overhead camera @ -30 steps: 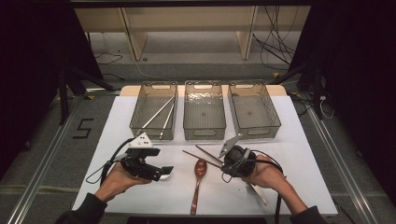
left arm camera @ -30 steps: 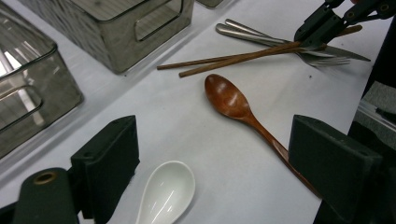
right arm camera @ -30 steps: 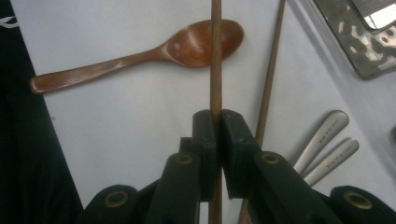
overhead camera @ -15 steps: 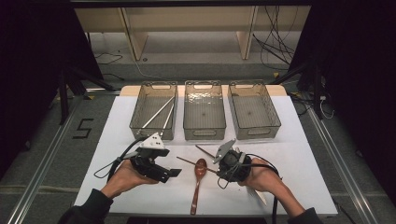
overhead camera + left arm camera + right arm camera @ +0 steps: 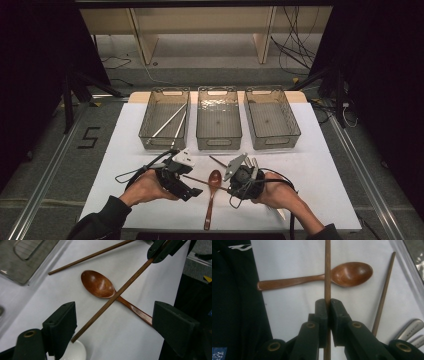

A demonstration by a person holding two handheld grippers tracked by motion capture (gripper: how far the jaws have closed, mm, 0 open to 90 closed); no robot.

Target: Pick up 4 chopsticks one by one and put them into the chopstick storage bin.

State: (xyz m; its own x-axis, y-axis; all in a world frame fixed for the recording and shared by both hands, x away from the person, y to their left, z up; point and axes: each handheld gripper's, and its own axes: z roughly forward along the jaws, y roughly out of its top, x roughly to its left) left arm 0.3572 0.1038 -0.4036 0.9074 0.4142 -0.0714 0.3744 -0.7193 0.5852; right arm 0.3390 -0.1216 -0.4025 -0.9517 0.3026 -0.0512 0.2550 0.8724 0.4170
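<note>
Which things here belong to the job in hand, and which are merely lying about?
In the job:
- thin brown wooden chopstick clamped in the right gripper
- open left gripper nearing it
- left clear plastic bin holding pale chopsticks

Lying about:
- brown wooden spoon
- second brown chopstick
- metal handles
- two other clear bins

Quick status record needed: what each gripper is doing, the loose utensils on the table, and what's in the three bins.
right gripper: shut on held chopstick
left gripper: open, jaws have just been closing a little, either side of held chopstick's free end, not touching
wooden spoon: on table, under held chopstick
second chopstick: flat on table
left bin: two pale sticks
middle bin: looks empty
right bin: looks empty
</note>
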